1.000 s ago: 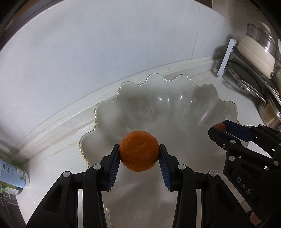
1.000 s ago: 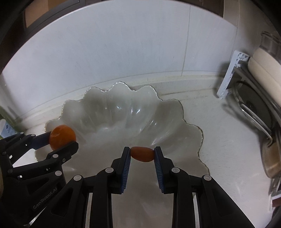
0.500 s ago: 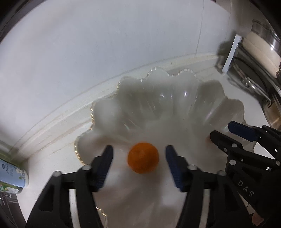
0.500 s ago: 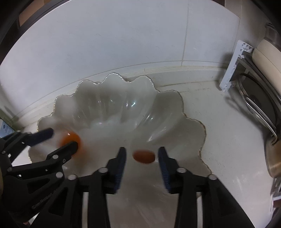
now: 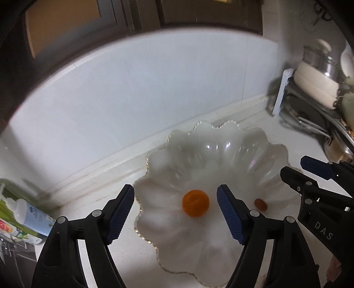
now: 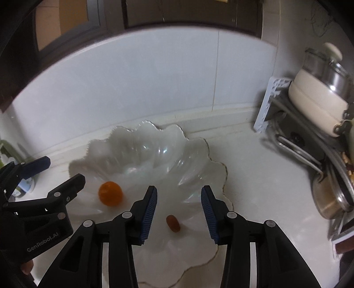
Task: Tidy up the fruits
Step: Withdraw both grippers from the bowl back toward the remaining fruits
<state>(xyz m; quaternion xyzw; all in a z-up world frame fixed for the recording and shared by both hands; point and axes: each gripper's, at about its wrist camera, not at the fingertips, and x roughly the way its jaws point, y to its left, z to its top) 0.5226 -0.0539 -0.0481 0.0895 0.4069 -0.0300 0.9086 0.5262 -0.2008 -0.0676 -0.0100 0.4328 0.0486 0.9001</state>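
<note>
A white scalloped bowl (image 5: 221, 141) with a gold rim stands on the white counter; it also shows in the right wrist view (image 6: 194, 150). A round orange (image 5: 195, 203) lies inside it, seen as well in the right wrist view (image 6: 110, 193). A small reddish-brown oval fruit (image 5: 261, 204) lies in the bowl to its right, also in the right wrist view (image 6: 173, 223). My left gripper (image 5: 176, 212) is open and empty, above and behind the orange. My right gripper (image 6: 179, 212) is open and empty, above the small fruit.
A white tiled wall runs behind the bowl. Stacked pots and pans (image 6: 320, 110) on a rack fill the right side. A white bottle with a blue label (image 5: 33, 215) lies at the left. Dark cabinets (image 6: 154, 13) hang above.
Both grippers opened and let go of their fruits, which now lie in the bowl. Both grippers have pulled up and back from the bowl.
</note>
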